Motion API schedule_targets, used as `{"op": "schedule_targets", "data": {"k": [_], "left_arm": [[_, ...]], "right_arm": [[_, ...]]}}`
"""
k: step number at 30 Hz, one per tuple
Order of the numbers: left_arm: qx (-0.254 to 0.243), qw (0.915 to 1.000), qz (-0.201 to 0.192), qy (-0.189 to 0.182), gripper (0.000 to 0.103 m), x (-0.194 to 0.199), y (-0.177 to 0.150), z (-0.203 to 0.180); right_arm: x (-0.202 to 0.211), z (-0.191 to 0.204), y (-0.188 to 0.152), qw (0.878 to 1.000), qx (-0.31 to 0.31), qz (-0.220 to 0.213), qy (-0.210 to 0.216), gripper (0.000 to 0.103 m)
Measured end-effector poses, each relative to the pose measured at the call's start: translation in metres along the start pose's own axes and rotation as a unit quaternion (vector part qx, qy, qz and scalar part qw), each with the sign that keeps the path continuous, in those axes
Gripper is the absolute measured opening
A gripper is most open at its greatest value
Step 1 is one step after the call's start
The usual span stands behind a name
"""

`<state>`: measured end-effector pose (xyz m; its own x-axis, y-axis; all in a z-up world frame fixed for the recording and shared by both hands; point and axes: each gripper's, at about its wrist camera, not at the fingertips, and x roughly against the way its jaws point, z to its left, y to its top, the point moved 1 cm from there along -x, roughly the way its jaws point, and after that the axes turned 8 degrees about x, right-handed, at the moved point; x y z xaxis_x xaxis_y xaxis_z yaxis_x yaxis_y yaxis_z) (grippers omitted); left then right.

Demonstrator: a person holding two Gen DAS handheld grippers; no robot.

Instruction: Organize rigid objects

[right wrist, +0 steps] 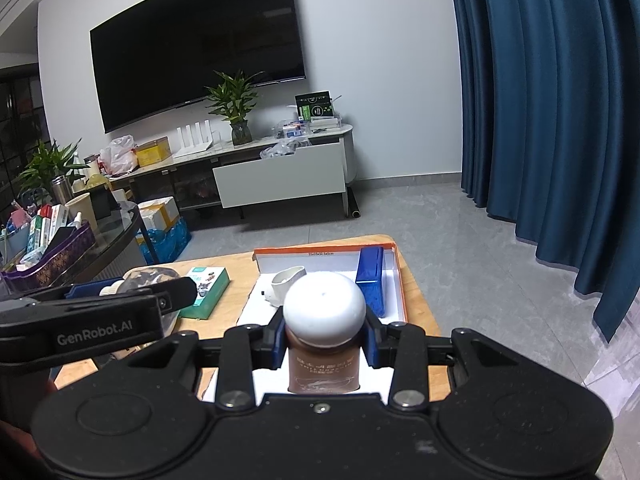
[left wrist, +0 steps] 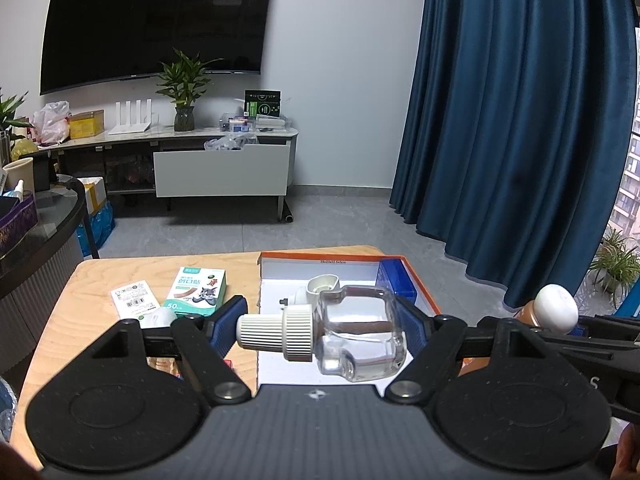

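The clear bottle (left wrist: 360, 332) lies sideways in the left gripper (left wrist: 324, 320), held above the near left part of the orange-rimmed box (left wrist: 420, 280): one blue pad sits on the tip of its ribbed white cap, the other on its glass-like base. It looks hard, smooth and slippery, with a little liquid inside, so I judge it moderately light but breakable if dropped. An end-to-end hold on a slick body can pivot; a grip across the ribbed cap would likely bite better.

The brown bottle (right wrist: 323, 360) with the rounded white cap (right wrist: 324, 306) stands upright in the right gripper (right wrist: 326, 344), whose jaws are drawn narrow against its sides just under the cap. It looks stiff and light, and the grip seems secure, though the label surface may be slick.

Inside the box a white plastic piece (right wrist: 286, 280) lies at the far left and a blue case (right wrist: 371, 280) stands along the right wall. The white floor between them and toward the near side is bare, which seems the best room for setting both bottles down. The box walls are low, so each bottle needs to clear the rim first.

Left of the box on the wooden desk (left wrist: 120, 276) lie a green bandage box (left wrist: 198, 290) and a white packet (left wrist: 134, 300). The desk's right edge runs close beside the box, leaving little margin there. The two grippers are close together, so crossing paths risks a knock.
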<state>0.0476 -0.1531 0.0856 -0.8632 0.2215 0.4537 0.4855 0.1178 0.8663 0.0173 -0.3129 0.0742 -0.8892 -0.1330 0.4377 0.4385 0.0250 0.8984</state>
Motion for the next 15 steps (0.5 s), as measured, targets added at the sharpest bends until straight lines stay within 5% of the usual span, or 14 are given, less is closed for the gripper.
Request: {"op": "schedule_targets", "data": {"k": [15], "left_arm": [[0.003, 1.0000, 0.004, 0.001, 0.080, -0.0040, 0.0000, 0.0021]], "right_arm": [[-0.0036, -0.0017, 0.0006, 1.000, 0.004, 0.004, 0.000, 0.045]]}}
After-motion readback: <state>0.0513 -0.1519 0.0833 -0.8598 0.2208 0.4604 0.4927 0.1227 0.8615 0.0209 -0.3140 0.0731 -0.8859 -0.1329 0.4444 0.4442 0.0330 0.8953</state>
